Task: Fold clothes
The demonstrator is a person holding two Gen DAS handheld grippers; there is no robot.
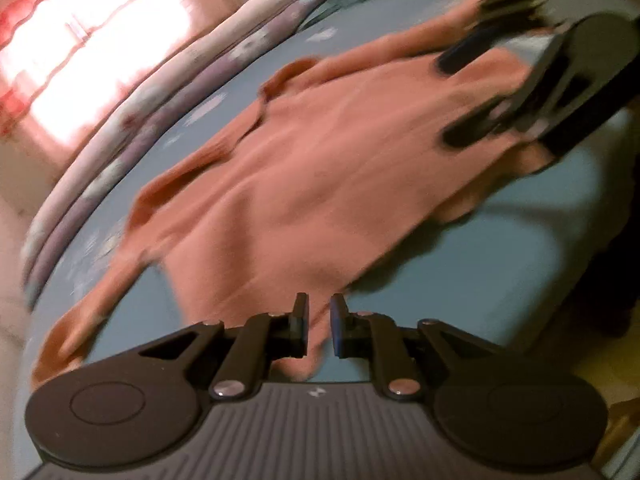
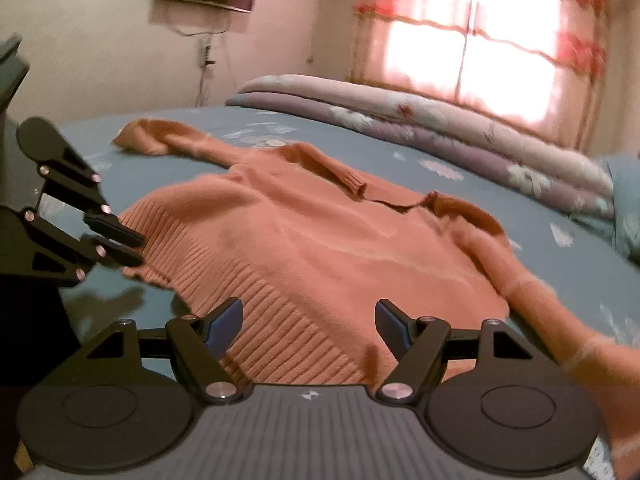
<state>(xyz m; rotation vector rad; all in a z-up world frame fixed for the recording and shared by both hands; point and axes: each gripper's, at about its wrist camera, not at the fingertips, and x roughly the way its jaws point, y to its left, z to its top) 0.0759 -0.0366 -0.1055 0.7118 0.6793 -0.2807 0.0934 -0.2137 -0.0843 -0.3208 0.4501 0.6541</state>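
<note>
blue bed (image 2: 460, 200) holds orange sweater (image 2: 320, 248), rolled quilt (image 2: 440, 120) behind.

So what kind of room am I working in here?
Most likely a bedroom: the orange sweater lies on a bed with a blue sheet, a rolled floral quilt sits along its far side, and a curtained window glows behind it.

The curtained window (image 2: 476, 44) glares white; the room is dim and pinkish, motion-blurred, with fisheye bending at the edges.
</note>
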